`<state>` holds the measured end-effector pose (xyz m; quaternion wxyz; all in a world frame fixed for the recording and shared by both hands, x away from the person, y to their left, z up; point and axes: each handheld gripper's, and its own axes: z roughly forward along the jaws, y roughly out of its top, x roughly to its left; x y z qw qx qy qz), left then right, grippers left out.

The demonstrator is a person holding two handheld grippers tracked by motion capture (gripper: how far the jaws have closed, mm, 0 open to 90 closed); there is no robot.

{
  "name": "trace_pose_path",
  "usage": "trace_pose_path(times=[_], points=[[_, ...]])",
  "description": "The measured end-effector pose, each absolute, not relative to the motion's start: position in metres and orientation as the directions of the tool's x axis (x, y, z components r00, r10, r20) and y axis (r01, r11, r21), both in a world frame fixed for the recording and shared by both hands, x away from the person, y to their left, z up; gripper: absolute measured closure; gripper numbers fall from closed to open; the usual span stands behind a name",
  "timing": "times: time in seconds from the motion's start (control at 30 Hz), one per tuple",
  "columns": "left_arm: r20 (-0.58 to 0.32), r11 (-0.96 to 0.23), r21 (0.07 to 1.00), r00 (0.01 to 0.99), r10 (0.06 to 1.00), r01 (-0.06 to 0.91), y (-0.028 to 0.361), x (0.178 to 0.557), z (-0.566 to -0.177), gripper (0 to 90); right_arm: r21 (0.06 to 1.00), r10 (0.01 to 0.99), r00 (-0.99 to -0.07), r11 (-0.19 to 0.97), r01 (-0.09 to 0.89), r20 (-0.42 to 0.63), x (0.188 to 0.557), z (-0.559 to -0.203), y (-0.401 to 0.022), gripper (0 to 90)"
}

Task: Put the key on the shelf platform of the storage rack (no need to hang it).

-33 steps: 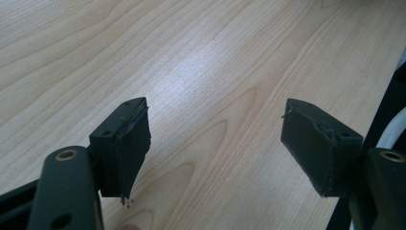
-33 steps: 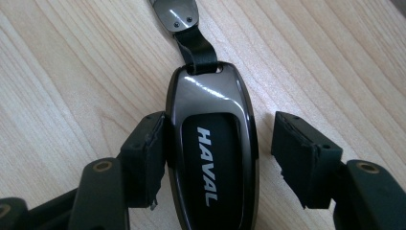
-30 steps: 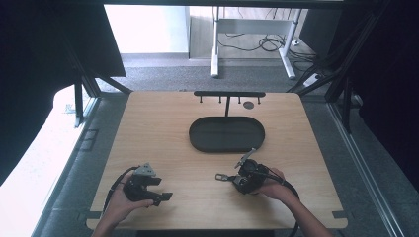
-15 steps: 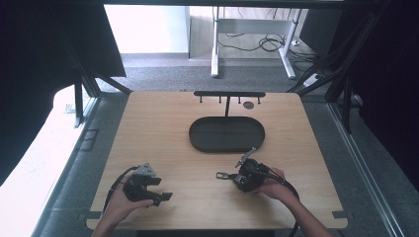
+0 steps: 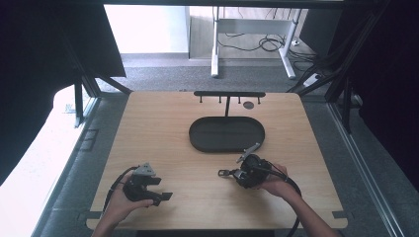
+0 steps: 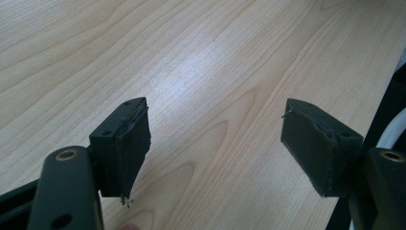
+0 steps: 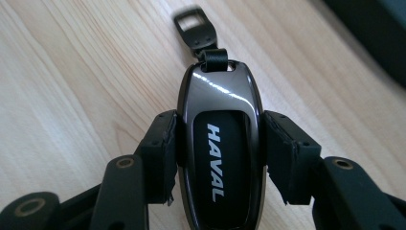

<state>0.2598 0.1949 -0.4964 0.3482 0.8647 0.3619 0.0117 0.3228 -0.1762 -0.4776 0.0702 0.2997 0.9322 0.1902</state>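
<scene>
The right tool [image 7: 218,153] has its 2 black jaws clamped on the sides of a car key fob [image 7: 219,143], a glossy dark grey oval with a black panel that reads HAVAL in white letters. A short black strap with a metal buckle [image 7: 195,26] hangs from the fob's far end, out over the pale wooden surface [image 7: 72,72]. In the high view the right tool [image 5: 232,173] sits just in front of a black oval tray [image 5: 227,134], toward the tray's right end, with the fob's [image 5: 226,173] tip pointing left. The person's right hand [image 5: 276,182] grips the tool from the right, and a black cable loops off behind that hand.

The left tool [image 6: 215,139] has its jaws wide apart with nothing between them, only bare wood grain below. In the high view the left tool [image 5: 165,189] lies well to the front left of the tray, near the front edge of the surface [image 5: 158,128], with its jaws pointing right. The left hand [image 5: 123,202] holds it from below, and a grey 3-cornered plate sits on top.

The tray lies at the middle of the surface. Just behind the tray stands a black T-shaped rack [image 5: 229,94] with small hooks under its bar. A small dark disc [image 5: 248,104] lies behind the tray, beside the rack's post.
</scene>
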Motion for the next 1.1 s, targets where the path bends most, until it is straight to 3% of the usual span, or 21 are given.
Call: trace_pose_path(times=[1.1], points=[[-0.231,-0.499,0.609,0.74,0.632,0.616,0.195,0.261,-0.498,25.8,0.477,0.564,-0.823,0.745,0.467,-0.075,0.339,-0.421,-0.17,49.4]])
